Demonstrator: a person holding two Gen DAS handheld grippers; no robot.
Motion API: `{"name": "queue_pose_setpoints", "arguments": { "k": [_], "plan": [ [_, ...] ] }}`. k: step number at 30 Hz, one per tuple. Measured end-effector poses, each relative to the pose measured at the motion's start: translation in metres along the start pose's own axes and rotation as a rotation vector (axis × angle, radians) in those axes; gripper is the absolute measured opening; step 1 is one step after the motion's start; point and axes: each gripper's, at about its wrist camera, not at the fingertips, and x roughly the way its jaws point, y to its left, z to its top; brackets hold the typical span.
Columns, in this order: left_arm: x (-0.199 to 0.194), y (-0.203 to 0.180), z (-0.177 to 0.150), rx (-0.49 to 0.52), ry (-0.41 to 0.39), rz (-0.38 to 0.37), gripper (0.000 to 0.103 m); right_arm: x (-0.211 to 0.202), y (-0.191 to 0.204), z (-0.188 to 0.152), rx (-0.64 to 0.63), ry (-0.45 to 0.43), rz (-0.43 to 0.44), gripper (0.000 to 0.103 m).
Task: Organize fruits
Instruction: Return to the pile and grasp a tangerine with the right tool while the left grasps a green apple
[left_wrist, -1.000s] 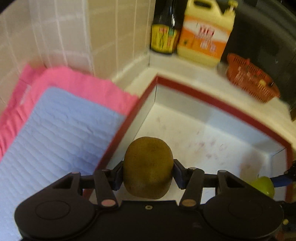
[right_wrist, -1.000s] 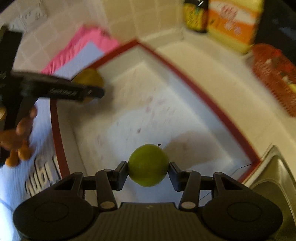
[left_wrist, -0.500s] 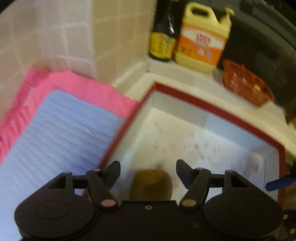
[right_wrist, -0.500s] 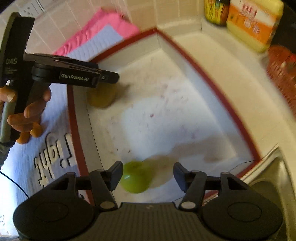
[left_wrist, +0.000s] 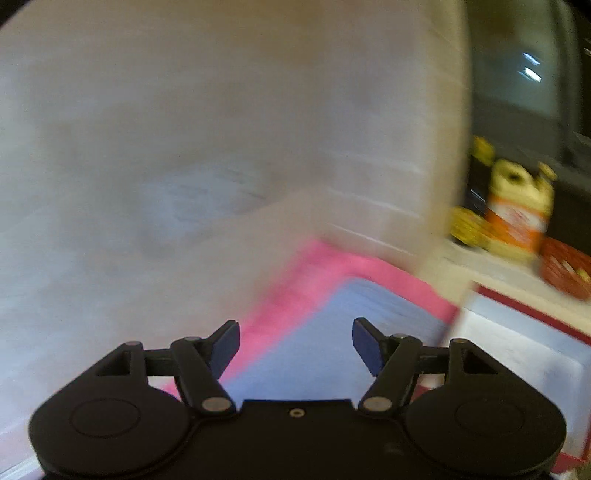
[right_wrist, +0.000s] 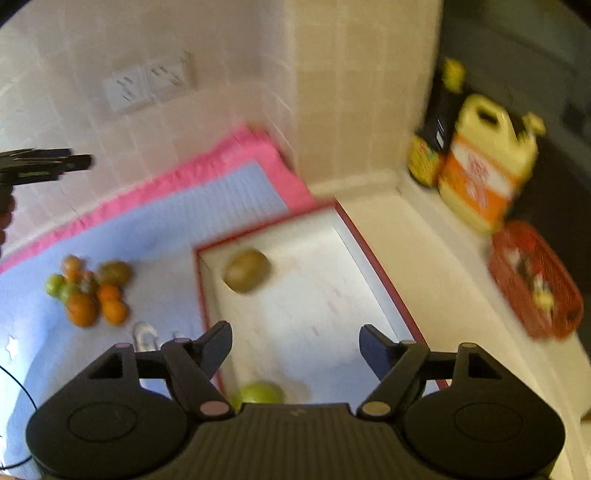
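In the right wrist view a brown kiwi (right_wrist: 246, 270) lies in the far left corner of the white box with a red rim (right_wrist: 373, 254). A green fruit (right_wrist: 260, 393) lies at the box's near side, just under my right gripper (right_wrist: 295, 347), which is open and empty above the box. A pile of oranges, green fruits and a kiwi (right_wrist: 86, 290) sits on the blue mat (right_wrist: 192, 214) to the left. My left gripper (left_wrist: 294, 345) is open and empty, raised over the blue mat (left_wrist: 332, 332); it also shows at the far left of the right wrist view (right_wrist: 44, 166).
A pink cloth (right_wrist: 236, 155) lies under the blue mat against the tiled wall. A yellow jug (right_wrist: 484, 166), a dark bottle (right_wrist: 439, 122) and an orange basket (right_wrist: 535, 280) stand on the counter at right. The left wrist view is heavily blurred; the box edge (left_wrist: 524, 314) shows at right.
Both grippers opened and let go: the kiwi and the green fruit now lie in the box. Both grippers then rose and drew back; the left one swung left toward the wall.
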Motion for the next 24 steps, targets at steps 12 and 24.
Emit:
{"name": "queue_pose_setpoints", "arguments": {
  "k": [12, 24],
  "plan": [
    [-0.131, 0.144, -0.073, -0.263, -0.018, 0.269, 0.081, 0.027, 0.148, 0.058, -0.194, -0.083, 0.174, 0.088],
    [-0.104, 0.182, -0.169, -0.459, 0.208, 0.266, 0.081, 0.120, 0.199, 0.051, -0.251, 0.059, 0.243, 0.100]
  ]
}}
